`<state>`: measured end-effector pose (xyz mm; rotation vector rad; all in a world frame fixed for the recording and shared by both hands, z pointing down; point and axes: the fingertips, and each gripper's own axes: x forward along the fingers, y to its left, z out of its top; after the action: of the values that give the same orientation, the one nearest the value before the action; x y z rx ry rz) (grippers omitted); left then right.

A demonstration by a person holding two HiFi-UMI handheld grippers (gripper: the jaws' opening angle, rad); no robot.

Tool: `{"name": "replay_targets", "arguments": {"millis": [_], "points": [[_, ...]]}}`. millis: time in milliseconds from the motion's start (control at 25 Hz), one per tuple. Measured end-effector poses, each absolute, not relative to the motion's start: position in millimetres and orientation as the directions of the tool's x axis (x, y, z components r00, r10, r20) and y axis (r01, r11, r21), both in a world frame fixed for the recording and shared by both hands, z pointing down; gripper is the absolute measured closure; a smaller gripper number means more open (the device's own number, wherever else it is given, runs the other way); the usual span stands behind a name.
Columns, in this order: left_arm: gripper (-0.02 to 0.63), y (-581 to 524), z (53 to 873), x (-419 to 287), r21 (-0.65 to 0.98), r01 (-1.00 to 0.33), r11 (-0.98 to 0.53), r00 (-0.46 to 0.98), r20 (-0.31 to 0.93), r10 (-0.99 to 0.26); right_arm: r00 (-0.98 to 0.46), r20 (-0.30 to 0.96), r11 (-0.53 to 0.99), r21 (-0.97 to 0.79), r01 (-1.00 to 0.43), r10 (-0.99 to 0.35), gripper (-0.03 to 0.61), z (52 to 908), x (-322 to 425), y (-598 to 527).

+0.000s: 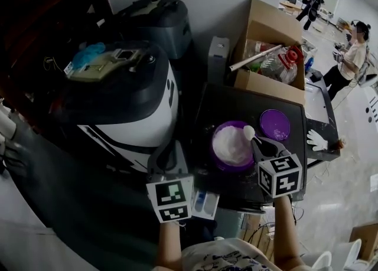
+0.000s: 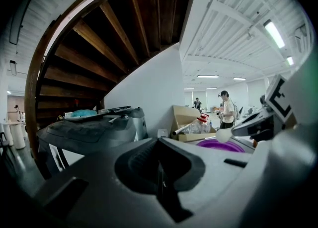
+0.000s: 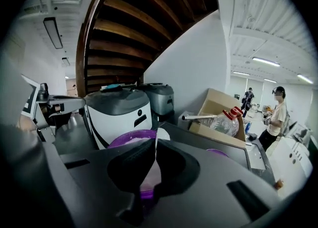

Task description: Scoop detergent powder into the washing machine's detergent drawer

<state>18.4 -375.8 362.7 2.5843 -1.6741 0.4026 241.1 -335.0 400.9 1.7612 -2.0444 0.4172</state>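
A purple bowl (image 1: 232,146) of white detergent powder stands on a dark table (image 1: 215,107); its rim (image 3: 130,137) also shows in the right gripper view. My right gripper (image 1: 258,146) is shut on a white spoon (image 1: 248,132) whose bowl hangs over the powder. The spoon (image 2: 223,135) shows in the left gripper view too, and its handle (image 3: 157,140) sits between the right jaws. My left gripper (image 1: 160,160) is shut with nothing seen in it, low between the white-and-black washing machine (image 1: 127,107) and the table. A white drawer with blue inside (image 1: 204,202) sticks out beside the left cube, partly hidden.
The bowl's purple lid (image 1: 275,124) lies to the right of the bowl. A cardboard box (image 1: 269,45) holding a red-capped plastic bottle (image 1: 282,64) stands behind. A white glove (image 1: 317,140) lies at the table's right edge. A second grey machine (image 1: 159,22) is behind; people stand far right.
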Motion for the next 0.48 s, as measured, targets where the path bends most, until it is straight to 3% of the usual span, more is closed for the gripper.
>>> {"name": "replay_targets", "arguments": {"millis": [480], "points": [[0.611,-379.6,384.1,16.5,-0.099,-0.907,-0.41,0.369,0.286,-0.884,-0.124,0.704,0.277,0.107,-0.955,-0.699,0.558,439.0,241.9,-343.4]]}}
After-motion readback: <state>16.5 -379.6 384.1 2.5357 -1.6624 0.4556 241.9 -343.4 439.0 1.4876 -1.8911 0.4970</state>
